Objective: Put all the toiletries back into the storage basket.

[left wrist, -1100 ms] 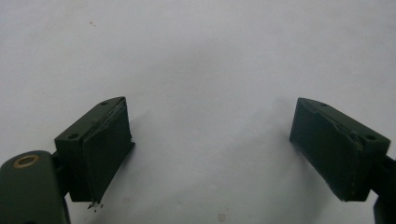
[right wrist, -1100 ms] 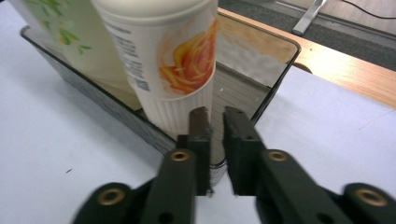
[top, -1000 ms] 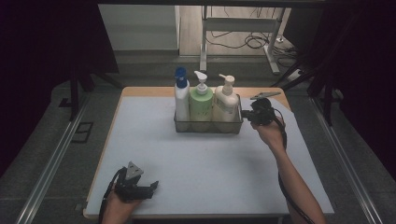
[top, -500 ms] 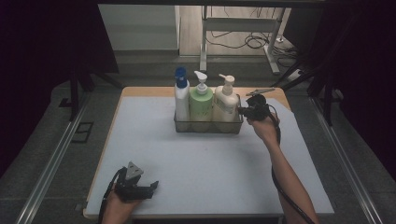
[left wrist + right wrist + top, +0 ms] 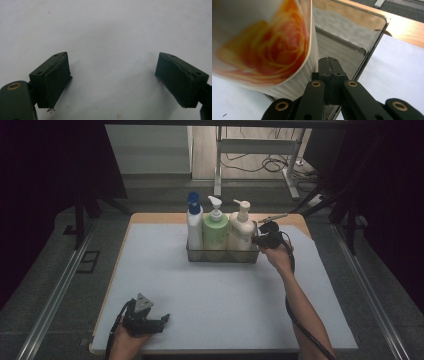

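Note:
A low metal basket point(image 5: 223, 256) stands at the back middle of the white mat and holds three upright bottles: a white one with a blue cap point(image 5: 194, 223), a green pump bottle point(image 5: 215, 228) and a cream pump bottle point(image 5: 241, 230). My right gripper point(image 5: 258, 240) is at the basket's right end, beside the cream bottle. In the right gripper view its jaws point(image 5: 331, 67) are pressed together with nothing visible between them, tips over the basket's inside point(image 5: 352, 35), next to the cream bottle's orange rose label point(image 5: 264, 47). My left gripper point(image 5: 164, 321) rests near the front left, jaws wide apart point(image 5: 112, 80) over bare mat.
The white mat point(image 5: 215, 295) covers a wooden table whose edge point(image 5: 160, 216) shows at the back. Metal rails run along both sides on the floor. A table frame and cables lie beyond the far edge.
My right gripper has moved left and slightly down, closing in on the basket's right end and the cream bottle. The left gripper has stayed where it was.

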The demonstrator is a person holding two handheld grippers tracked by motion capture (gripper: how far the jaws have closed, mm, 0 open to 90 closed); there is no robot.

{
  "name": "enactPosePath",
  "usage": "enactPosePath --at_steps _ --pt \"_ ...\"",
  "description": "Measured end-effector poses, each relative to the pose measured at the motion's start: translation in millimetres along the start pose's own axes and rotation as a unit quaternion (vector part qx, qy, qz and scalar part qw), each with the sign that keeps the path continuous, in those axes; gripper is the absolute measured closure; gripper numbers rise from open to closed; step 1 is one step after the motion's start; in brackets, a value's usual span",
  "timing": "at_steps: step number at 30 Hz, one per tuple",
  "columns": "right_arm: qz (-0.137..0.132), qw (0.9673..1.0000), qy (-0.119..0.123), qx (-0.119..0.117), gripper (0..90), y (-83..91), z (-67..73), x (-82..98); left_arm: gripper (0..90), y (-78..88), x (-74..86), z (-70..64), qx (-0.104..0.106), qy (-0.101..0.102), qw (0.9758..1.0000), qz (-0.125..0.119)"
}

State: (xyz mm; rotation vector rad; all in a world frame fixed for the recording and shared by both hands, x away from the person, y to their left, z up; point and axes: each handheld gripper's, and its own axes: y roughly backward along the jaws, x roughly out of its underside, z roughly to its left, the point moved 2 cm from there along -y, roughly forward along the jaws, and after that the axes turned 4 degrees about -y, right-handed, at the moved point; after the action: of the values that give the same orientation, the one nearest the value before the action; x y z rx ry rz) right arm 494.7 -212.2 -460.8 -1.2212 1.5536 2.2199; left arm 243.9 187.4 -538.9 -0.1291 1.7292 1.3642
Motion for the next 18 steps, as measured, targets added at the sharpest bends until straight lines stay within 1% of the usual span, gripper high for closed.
enactPosePath --at_steps 4,12,14,18 --pt "0.004 1.0000 0.002 -0.003 90.0 -4.5 2.2 1.3 12.2 0.0 0.0 0.0 0.000 0.000 1.0000 0.000" --pt "0.012 0.9997 0.012 -0.017 90.0 -12.0 13.7 2.5 12.2 0.1 0.0 0.0 0.000 0.000 1.0000 0.001" --pt "0.012 0.9997 0.014 -0.015 90.0 -12.8 15.7 2.4 12.2 0.1 0.0 0.0 0.000 0.000 1.0000 0.001" --pt "0.010 0.9998 0.009 -0.016 90.0 -12.5 16.1 3.2 12.2 0.1 0.0 0.1 0.000 0.000 1.0000 0.001"
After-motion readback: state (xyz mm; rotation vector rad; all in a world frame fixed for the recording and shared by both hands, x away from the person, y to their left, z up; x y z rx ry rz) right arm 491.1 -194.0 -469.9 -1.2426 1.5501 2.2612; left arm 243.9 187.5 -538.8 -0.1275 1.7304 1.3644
